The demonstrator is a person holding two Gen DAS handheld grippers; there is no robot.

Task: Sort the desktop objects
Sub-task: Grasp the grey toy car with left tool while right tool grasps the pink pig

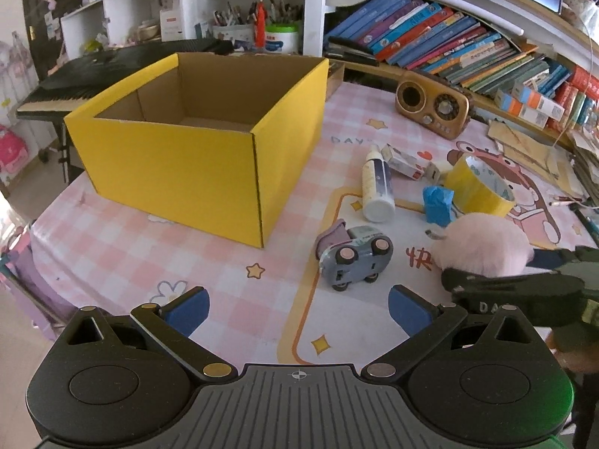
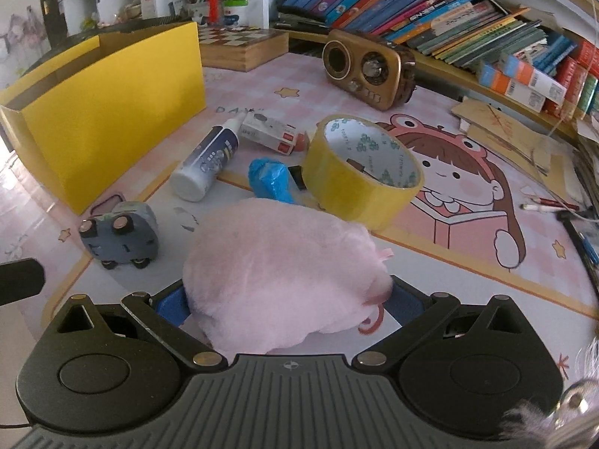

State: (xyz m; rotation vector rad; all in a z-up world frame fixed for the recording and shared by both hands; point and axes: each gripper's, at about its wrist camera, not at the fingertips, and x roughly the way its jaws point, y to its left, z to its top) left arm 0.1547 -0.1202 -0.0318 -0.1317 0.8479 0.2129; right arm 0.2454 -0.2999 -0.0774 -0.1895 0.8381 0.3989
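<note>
A pink plush toy (image 2: 284,262) lies on the pink mat between the wide-spread jaws of my right gripper (image 2: 288,299); its pads touch or nearly touch the fur. It also shows in the left wrist view (image 1: 483,247). My left gripper (image 1: 299,308) is open and empty above the mat, near a grey toy car (image 1: 353,260) lying on its side. A white bottle (image 1: 377,183), a small white carton (image 1: 406,161), a blue crumpled object (image 1: 438,204) and a yellow tape roll (image 1: 479,183) lie beyond. An open, empty yellow cardboard box (image 1: 194,164) stands to the left.
A brown retro radio (image 1: 430,103) stands at the back of the table. A wooden chessboard box (image 2: 243,46) sits behind the yellow box. Books fill the shelf on the right. A keyboard (image 1: 75,82) stands behind the table. Pens (image 2: 546,205) lie at the right edge.
</note>
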